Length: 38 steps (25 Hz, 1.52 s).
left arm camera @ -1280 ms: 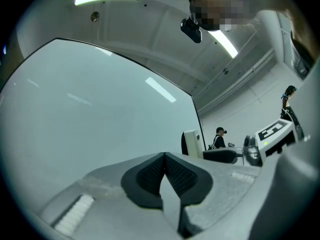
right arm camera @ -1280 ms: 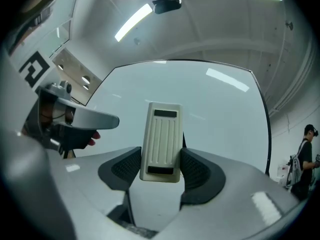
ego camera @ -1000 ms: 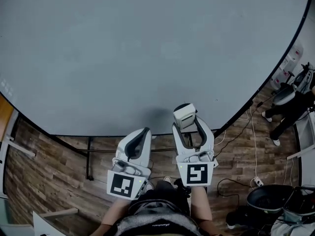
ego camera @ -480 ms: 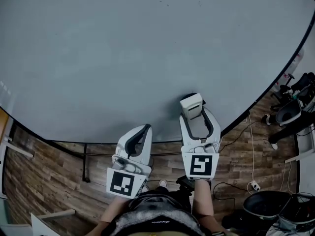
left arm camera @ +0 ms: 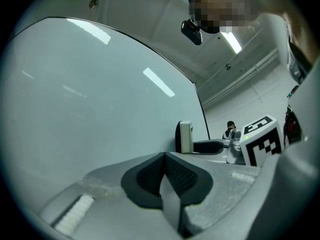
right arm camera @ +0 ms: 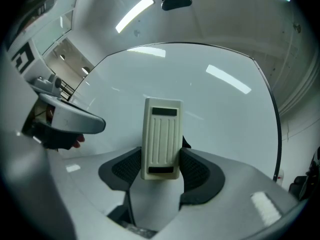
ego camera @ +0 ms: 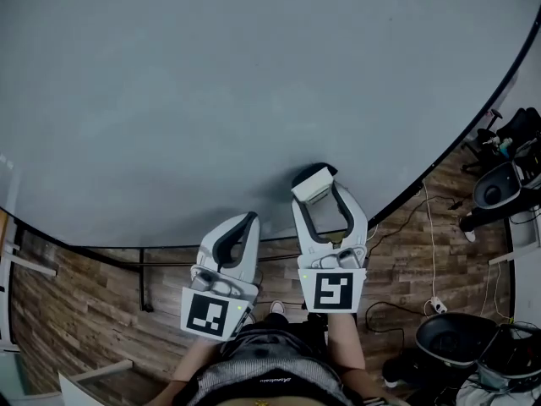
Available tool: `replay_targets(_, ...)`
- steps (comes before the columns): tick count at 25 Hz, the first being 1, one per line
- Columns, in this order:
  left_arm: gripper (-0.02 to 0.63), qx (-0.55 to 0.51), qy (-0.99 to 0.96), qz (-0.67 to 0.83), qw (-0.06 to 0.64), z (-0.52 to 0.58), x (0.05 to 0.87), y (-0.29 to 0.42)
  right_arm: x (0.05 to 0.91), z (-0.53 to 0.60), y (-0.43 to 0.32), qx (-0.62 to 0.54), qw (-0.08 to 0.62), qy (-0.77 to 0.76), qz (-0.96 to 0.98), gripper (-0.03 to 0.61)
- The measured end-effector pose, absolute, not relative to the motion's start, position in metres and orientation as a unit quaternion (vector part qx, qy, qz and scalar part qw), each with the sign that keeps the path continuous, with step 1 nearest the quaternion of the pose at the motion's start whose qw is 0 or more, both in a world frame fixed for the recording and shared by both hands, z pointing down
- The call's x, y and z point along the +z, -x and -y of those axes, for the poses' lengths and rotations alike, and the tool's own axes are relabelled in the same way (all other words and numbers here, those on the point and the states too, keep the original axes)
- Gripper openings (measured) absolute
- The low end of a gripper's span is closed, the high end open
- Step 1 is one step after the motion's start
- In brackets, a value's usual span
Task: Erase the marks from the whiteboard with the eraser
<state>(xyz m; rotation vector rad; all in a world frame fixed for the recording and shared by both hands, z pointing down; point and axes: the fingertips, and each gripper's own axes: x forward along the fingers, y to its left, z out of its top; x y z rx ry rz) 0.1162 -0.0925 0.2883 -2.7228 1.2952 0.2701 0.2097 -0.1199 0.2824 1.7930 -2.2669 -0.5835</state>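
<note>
Floor: wood planks ran dark underfoot.
Right side: a black bin and an office chair stood there.
Ceiling: strip lights were on.

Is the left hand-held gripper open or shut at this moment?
Shut. In the left gripper view, the two dark pads of the left hand-held gripper meet along one line, and nothing stands between them.

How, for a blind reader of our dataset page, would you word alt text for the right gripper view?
The right gripper holds a cream ribbed eraser upright between its jaws, facing a large whiteboard. The left gripper shows at the left edge.
</note>
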Motion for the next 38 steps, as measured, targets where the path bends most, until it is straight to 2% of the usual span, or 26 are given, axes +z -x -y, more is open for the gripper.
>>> replay_targets(10,0.005,0.078,0.897,-0.433,0.044,0.105,0.302,-0.125,0.275,0.129,-0.203,-0.238,0.108,-0.608,0.750,0.259)
replay_targets(21,0.005,0.070,0.897,-0.436,0.033,0.116,0.310,-0.118,0.270,0.139,-0.201,-0.230,0.115,-0.606,0.753,0.262)
replay_targets(28,0.005,0.062,0.907,-0.416,0.026,0.118,0.319,-0.127,0.300,0.147,-0.230,-0.225,0.193,-0.633,0.715,0.261)
replay_targets(38,0.005,0.045,0.912,-0.407,0.016,0.108,0.327,-0.150,0.347,0.147,-0.300,-0.158,0.224,-0.671,0.689,0.259)
